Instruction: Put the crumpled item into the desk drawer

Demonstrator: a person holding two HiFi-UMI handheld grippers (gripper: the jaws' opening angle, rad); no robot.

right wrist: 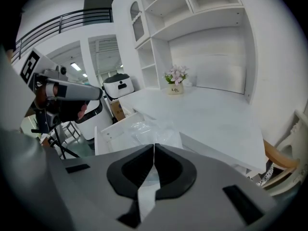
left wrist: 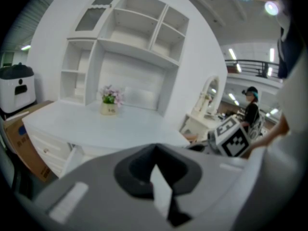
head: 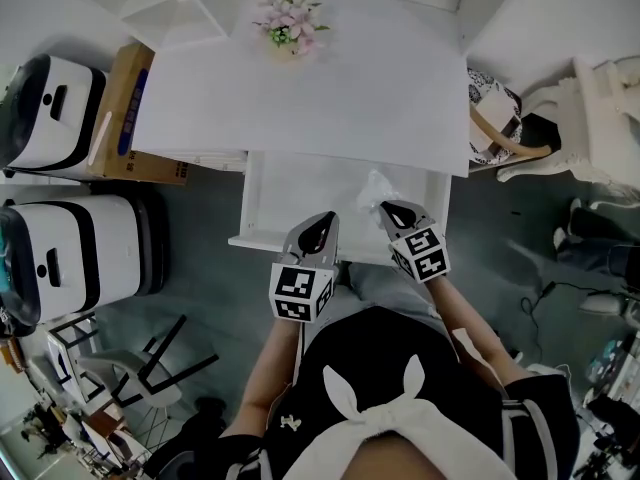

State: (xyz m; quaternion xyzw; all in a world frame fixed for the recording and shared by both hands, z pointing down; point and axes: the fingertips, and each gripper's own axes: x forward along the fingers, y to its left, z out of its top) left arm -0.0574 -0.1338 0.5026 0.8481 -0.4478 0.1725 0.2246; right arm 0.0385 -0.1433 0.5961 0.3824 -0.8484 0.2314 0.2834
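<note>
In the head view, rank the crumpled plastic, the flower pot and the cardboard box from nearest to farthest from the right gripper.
1. crumpled plastic, in the drawer, at the fingers.
2. flower pot, at the desk's back.
3. cardboard box, left of the desk.

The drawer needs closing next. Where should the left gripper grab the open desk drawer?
Its front panel, the strip nearest the person: clamp its top edge from above, on the person's side. It stands upright and bare left of the crumpled plastic, just by the shut left gripper.
</note>
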